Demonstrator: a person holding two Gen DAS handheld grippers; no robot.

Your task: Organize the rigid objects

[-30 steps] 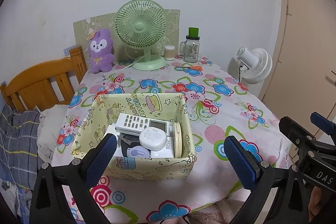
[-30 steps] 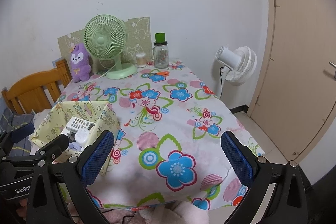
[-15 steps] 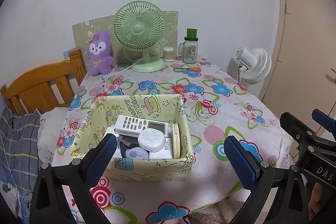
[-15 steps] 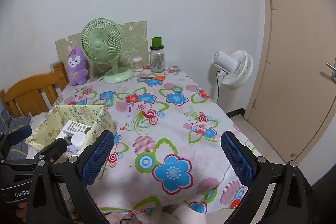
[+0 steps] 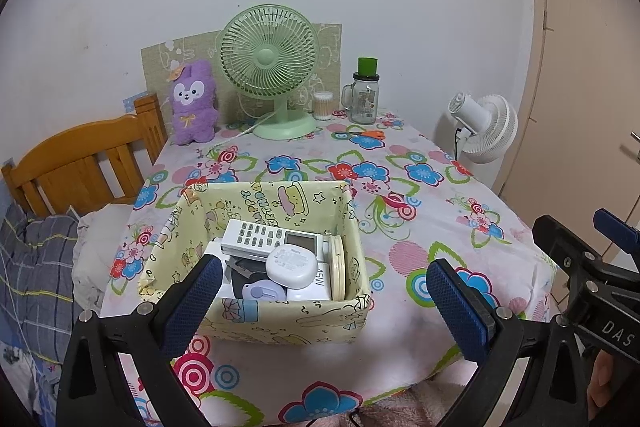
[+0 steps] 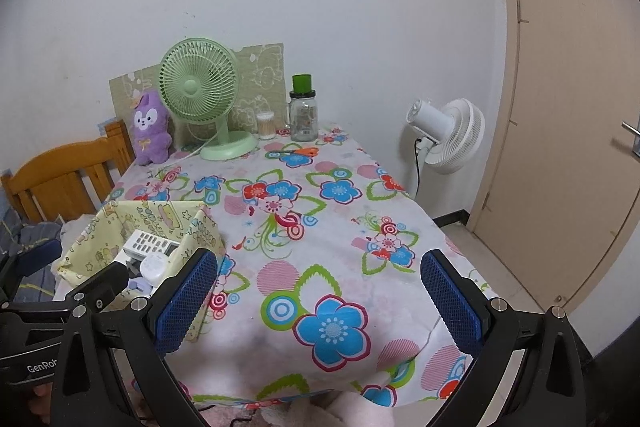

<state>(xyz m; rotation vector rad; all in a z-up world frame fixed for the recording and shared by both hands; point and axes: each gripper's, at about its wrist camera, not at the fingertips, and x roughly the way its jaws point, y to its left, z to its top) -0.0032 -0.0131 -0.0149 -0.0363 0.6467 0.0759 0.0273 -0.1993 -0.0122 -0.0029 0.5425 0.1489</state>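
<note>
While both grippers hang over the near edge of the table with the flowery cloth (image 6: pixel 336 267), their blue fingers are spread wide and hold nothing. The left gripper (image 5: pixel 320 303) points at the soft yellow cloth box with cartoon pictures (image 5: pixel 280 323). Inside the box lie a white remote control with grey buttons (image 5: pixel 272 241), a round white case (image 5: pixel 290 266) on top of other things, and a small purple gadget (image 5: pixel 264 293). The right gripper (image 6: pixel 318 297) is to the right of the box, over bare cloth. Far back stands a green desk fan (image 5: pixel 268 67), with a purple plush toy (image 5: pixel 194 103) to its left.
</note>
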